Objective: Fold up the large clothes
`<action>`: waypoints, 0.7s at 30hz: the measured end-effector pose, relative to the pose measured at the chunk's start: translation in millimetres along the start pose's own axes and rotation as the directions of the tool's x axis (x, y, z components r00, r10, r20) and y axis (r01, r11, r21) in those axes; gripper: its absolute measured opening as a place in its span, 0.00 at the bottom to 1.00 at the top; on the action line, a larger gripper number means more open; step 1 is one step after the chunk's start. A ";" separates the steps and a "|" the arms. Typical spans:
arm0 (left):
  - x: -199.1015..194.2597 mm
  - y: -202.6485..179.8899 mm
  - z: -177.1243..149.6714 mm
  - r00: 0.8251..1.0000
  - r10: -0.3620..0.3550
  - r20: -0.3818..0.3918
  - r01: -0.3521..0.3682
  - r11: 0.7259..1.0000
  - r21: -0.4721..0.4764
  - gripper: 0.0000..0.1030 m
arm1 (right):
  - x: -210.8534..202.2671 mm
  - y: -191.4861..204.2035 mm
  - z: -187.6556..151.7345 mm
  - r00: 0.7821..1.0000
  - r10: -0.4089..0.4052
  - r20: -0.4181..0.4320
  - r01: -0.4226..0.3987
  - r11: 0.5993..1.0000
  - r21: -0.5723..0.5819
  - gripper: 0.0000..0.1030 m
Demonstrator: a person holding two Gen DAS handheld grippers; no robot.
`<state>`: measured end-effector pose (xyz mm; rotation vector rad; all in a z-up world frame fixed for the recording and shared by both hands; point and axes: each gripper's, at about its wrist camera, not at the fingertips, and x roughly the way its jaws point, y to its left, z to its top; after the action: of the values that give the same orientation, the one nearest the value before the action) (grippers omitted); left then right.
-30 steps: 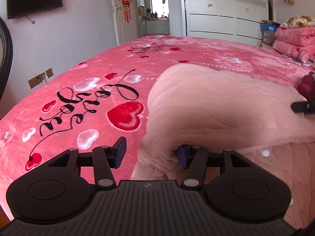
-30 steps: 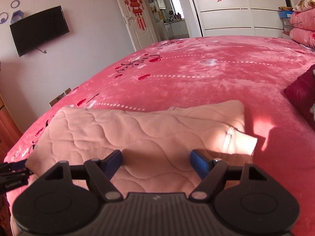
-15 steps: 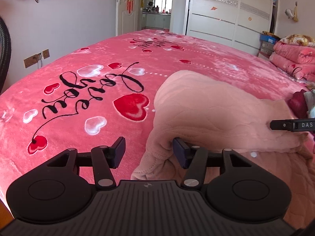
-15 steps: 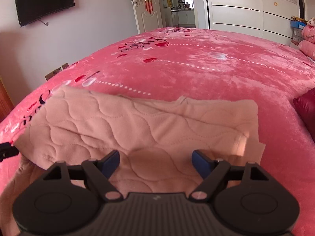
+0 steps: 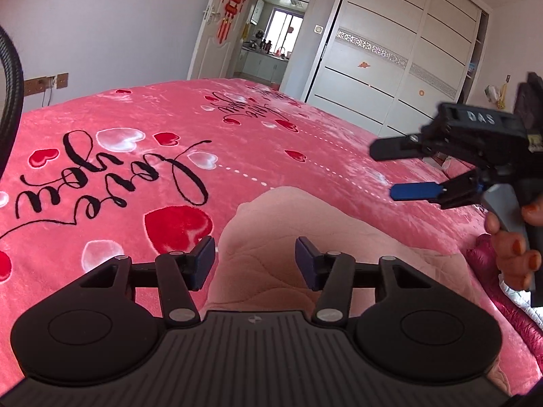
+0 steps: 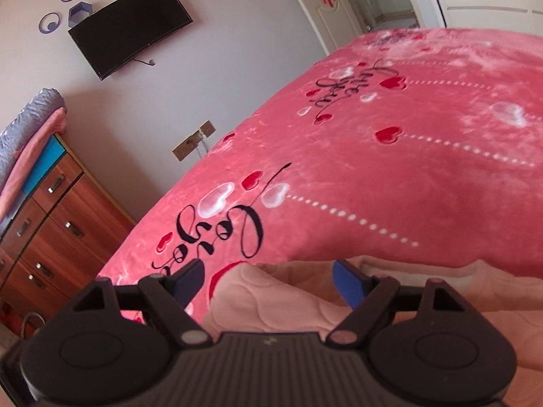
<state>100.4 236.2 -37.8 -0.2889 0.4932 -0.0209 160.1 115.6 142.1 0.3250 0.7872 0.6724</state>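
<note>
A pale pink quilted garment (image 5: 305, 224) lies folded on the pink bedspread (image 5: 237, 142). My left gripper (image 5: 254, 261) hangs just above the garment's rounded fold; its jaws are closing, with the fabric below and between the blue pads, which do not press on it. My right gripper (image 5: 387, 171) is up in the air at the right, clear of the cloth, open and empty, held by a hand (image 5: 512, 247). In the right wrist view the right gripper (image 6: 268, 281) stands open above the garment's (image 6: 288, 302) left end.
The bedspread (image 6: 407, 176) with hearts and script stretches far ahead. A dark red cloth (image 5: 492, 261) lies at the right edge. A wooden dresser (image 6: 51, 220) and a wall television (image 6: 129, 27) stand left of the bed, and a white wardrobe (image 5: 390, 68) beyond it.
The right gripper has lifted off the garment and swung left, so its view now faces the dresser wall. The left gripper rolled and shifted to straddle the fold.
</note>
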 end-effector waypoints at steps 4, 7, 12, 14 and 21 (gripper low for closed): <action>12.5 8.8 -3.7 1.000 -0.024 -0.016 0.023 1.000 -0.017 0.60 | 49.4 -0.7 9.5 0.996 0.017 -0.092 -0.011 0.998 0.060 0.80; 7.9 7.1 -9.7 0.998 -0.033 -0.045 0.033 0.999 -0.016 0.60 | 71.5 -4.4 5.6 0.984 0.061 -0.167 -0.042 0.992 0.116 0.71; -1.8 2.8 -15.3 0.997 -0.040 -0.061 0.040 0.999 0.002 0.60 | 75.0 5.2 -9.0 0.938 0.201 -0.281 -0.161 0.974 0.161 0.70; -6.5 1.3 -18.2 0.997 -0.043 -0.067 0.044 0.999 0.011 0.60 | 74.7 10.9 -16.4 0.892 0.286 -0.350 -0.235 0.955 0.180 0.70; -19.0 -5.8 -25.2 0.996 -0.037 -0.075 0.042 0.997 0.066 0.61 | 77.2 24.5 -22.2 0.865 0.273 -0.420 -0.247 0.962 0.117 0.73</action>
<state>72.1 225.6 -48.6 -0.2322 0.5587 -0.0873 172.7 185.7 97.7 0.3445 1.2047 0.9982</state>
